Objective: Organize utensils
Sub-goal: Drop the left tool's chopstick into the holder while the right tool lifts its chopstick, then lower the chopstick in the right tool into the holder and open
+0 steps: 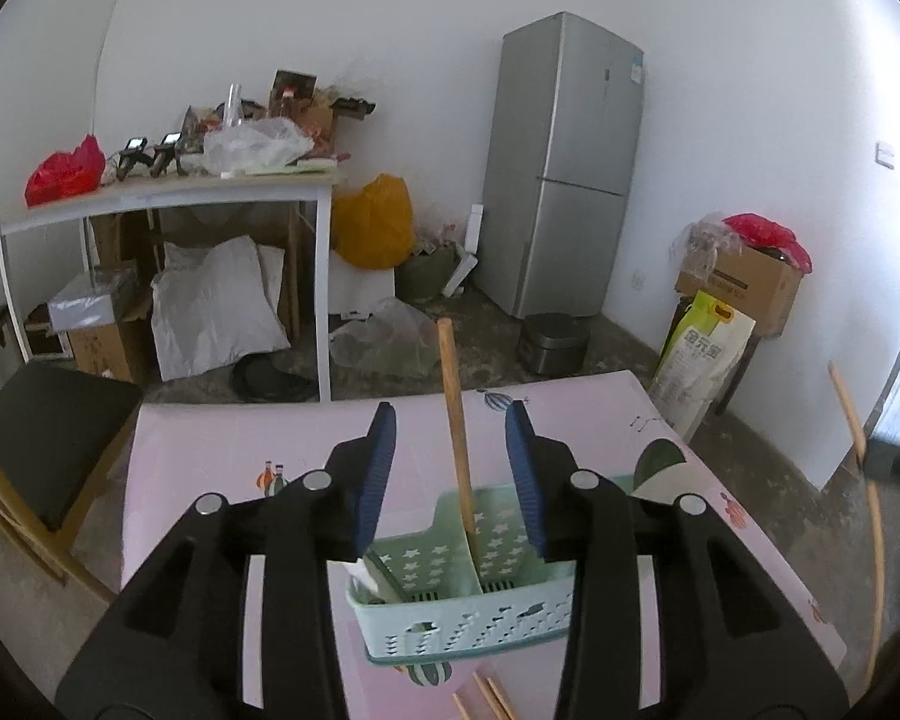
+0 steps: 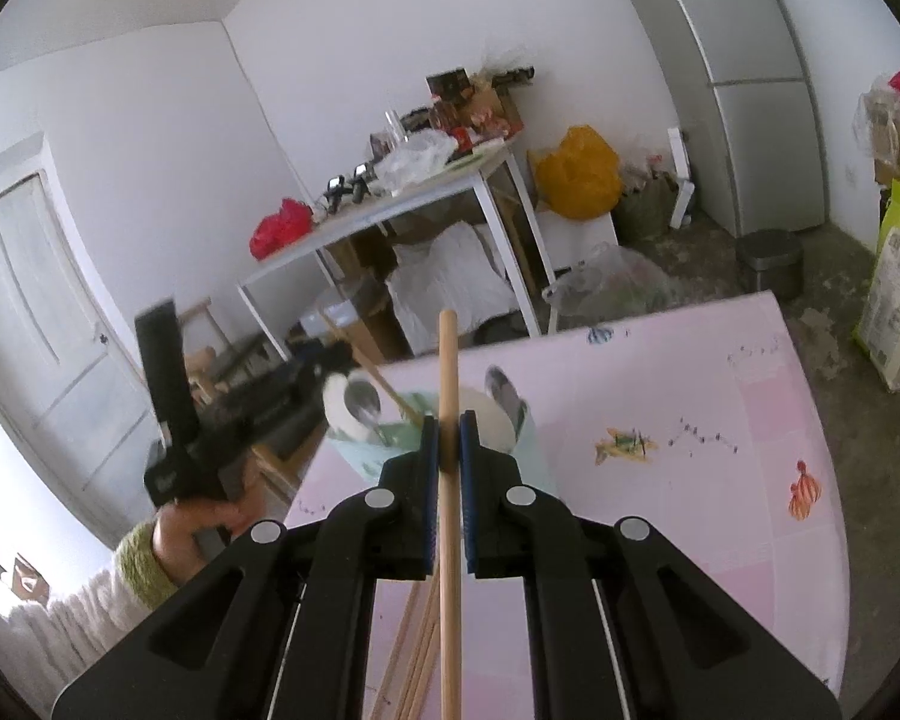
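A mint-green divided caddy (image 1: 450, 624) stands on the pink table. A wooden utensil handle (image 1: 453, 384) rises from it beside the middle divider. My left gripper (image 1: 450, 420) is open; the handle stands between its blue pads (image 1: 378, 468) without touching them. A spoon (image 1: 381, 576) lies in the caddy's left compartment. In the right wrist view my right gripper (image 2: 449, 426) is shut on a long round wooden stick (image 2: 448, 360), held just in front of the caddy (image 2: 390, 450). Two spoons (image 2: 363, 402) stick up from it. The left gripper (image 2: 174, 420) appears blurred at left.
Loose chopsticks (image 1: 486, 696) lie on the pink tablecloth (image 1: 210, 468) in front of the caddy, and also under my right gripper as chopsticks (image 2: 417, 636). A chair (image 1: 48, 432) stands at the table's left. A cluttered white side table (image 1: 168, 192), a fridge (image 1: 564, 162) and a rice bag (image 1: 702, 360) stand beyond.
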